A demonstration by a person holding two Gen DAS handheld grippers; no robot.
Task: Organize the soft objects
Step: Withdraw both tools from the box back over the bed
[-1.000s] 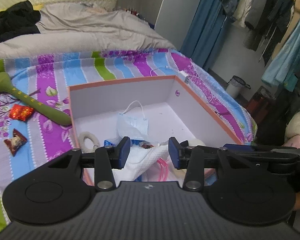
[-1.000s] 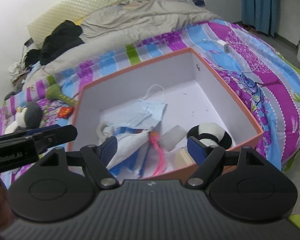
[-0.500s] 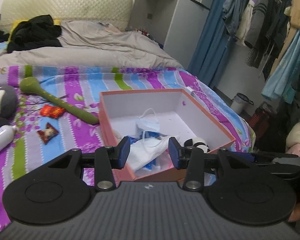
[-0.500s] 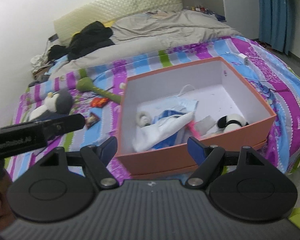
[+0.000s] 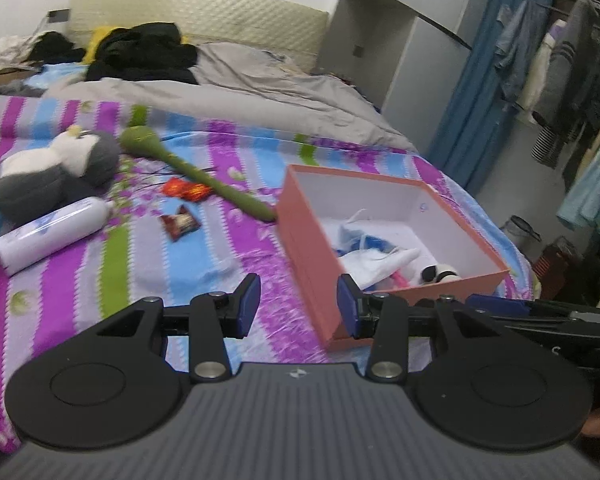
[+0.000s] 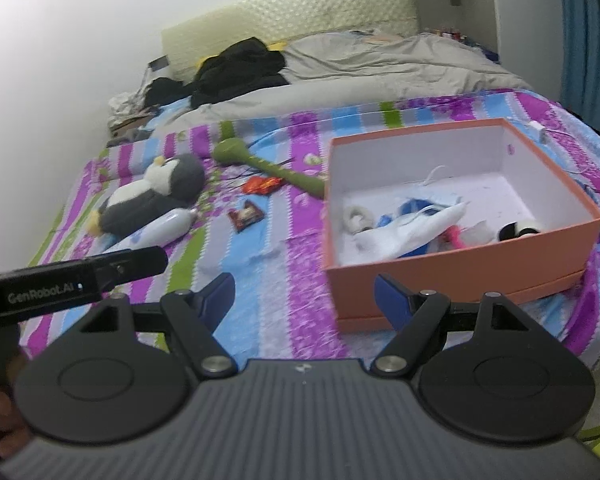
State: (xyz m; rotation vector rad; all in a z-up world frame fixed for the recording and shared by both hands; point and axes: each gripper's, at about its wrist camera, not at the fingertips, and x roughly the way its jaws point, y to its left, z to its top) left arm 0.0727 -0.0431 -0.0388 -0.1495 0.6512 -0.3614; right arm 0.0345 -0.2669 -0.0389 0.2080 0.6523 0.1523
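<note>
1. Both tongs are empty: the left gripper [image 5: 298, 304] has its jaws partly apart, the right gripper [image 6: 304, 294] wider.
2. The orange box [image 5: 312, 248], right of centre, already holds white cloth [image 6: 412, 228] and small soft things.
3. The penguin plush [image 5: 48, 172], at the left edge on the striped bedspread [image 5: 204, 256], looks like the next pick: approach low and grip its body, not the white bottle [image 5: 52, 234] just beside it.
4. Only the left view shows hanging clothes [image 5: 560, 80] at upper right; only the right view shows the box's near wall in full.

empty tongs [image 5: 298, 300], orange box [image 5: 312, 248], plush penguin [image 5: 56, 172]
</note>
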